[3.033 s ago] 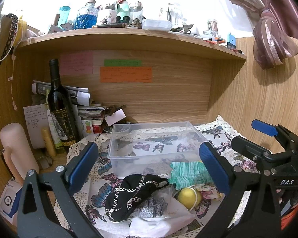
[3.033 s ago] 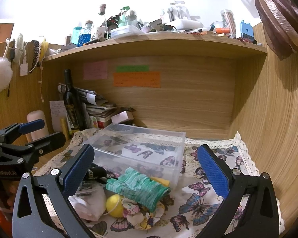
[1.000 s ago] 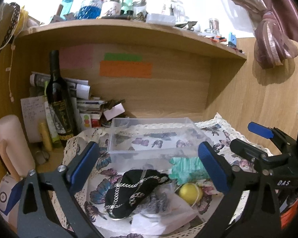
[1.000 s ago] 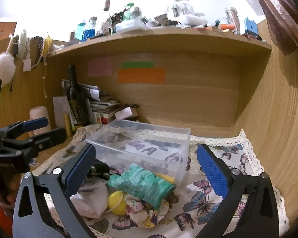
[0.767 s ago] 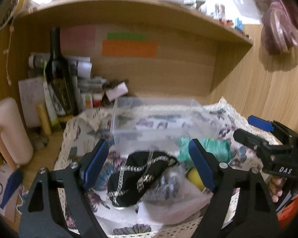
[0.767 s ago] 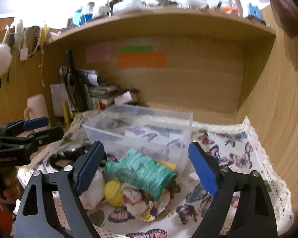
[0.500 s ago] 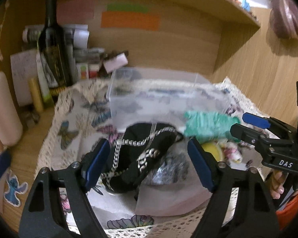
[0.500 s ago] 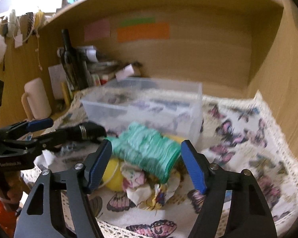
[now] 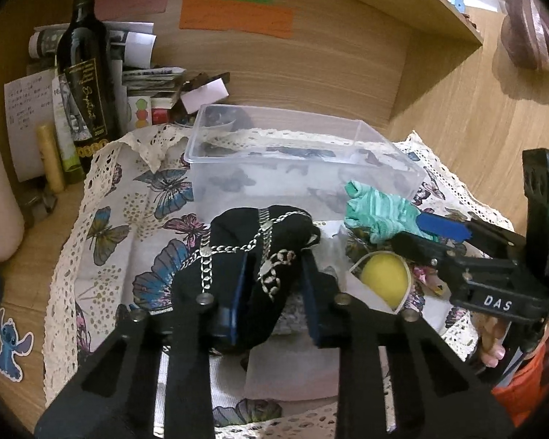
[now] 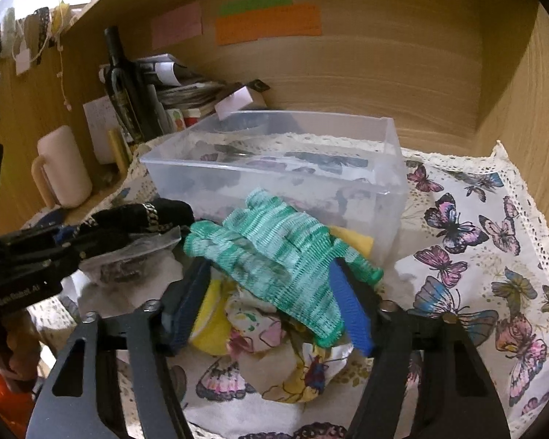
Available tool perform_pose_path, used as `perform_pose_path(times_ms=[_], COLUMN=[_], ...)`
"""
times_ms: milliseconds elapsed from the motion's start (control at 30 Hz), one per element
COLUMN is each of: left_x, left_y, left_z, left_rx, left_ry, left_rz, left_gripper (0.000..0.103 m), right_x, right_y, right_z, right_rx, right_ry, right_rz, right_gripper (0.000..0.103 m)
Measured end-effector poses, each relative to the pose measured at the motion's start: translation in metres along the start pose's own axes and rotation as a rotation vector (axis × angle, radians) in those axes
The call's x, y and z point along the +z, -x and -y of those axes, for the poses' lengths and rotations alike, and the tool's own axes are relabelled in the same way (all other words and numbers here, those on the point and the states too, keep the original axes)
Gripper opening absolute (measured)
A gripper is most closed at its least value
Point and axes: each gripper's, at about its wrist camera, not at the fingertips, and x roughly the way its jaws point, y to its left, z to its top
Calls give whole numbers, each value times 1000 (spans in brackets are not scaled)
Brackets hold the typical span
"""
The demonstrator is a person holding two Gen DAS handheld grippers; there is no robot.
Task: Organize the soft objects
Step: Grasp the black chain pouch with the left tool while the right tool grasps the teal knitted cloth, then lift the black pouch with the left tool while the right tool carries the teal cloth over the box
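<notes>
A clear plastic box (image 9: pixel 260 168) stands on the butterfly cloth, also in the right wrist view (image 10: pixel 347 186). In front of it lies a pile of soft things. My left gripper (image 9: pixel 272 292) is shut on the black cloth with a silver chain print (image 9: pixel 234 256); the black cloth also shows in the right wrist view (image 10: pixel 142 212). My right gripper (image 10: pixel 271 300) has closed around the green striped glove (image 10: pixel 274 252), which also shows in the left wrist view (image 9: pixel 380 212). Under the glove lie a yellow ball (image 9: pixel 382 281) and a floral cloth (image 10: pixel 274 333).
A dark wine bottle (image 9: pixel 86 77), papers and small boxes stand at the back left. A cream mug (image 10: pixel 64 168) is at the left. Wooden walls close the back and right. A clear bag and white tissue (image 9: pixel 303 369) lie under the black cloth.
Both grippers have moved forward and down into the pile and closed, the left on the black cloth, the right around the green glove.
</notes>
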Motion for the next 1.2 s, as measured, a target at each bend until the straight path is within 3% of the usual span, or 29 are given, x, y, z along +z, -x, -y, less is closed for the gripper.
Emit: perform_pose_path(times_ms=[100,167,267,567,1200], left_x=[1,2,5,15,75], left_y=[3,5,10,25,74], left_z=[1,-1,-3,-6,12], left_rx=[-6,-9,-19,-15,30], left_ry=[-4,-1,11,25,-61], left_rz=[0,3,6,42,246], left_gripper=[18,16,14,12,10], right_x=[3,5,9,12,51], right_y=[1,-1,-6,10,71], right_z=[1,0,-4,-6,0], right_rx=[32,40,68,81,21], right_ry=[-14,-17,-12,-13,17], right_rz=[-3,-6,-24,48,259], right_gripper=[50,28,14,8,7])
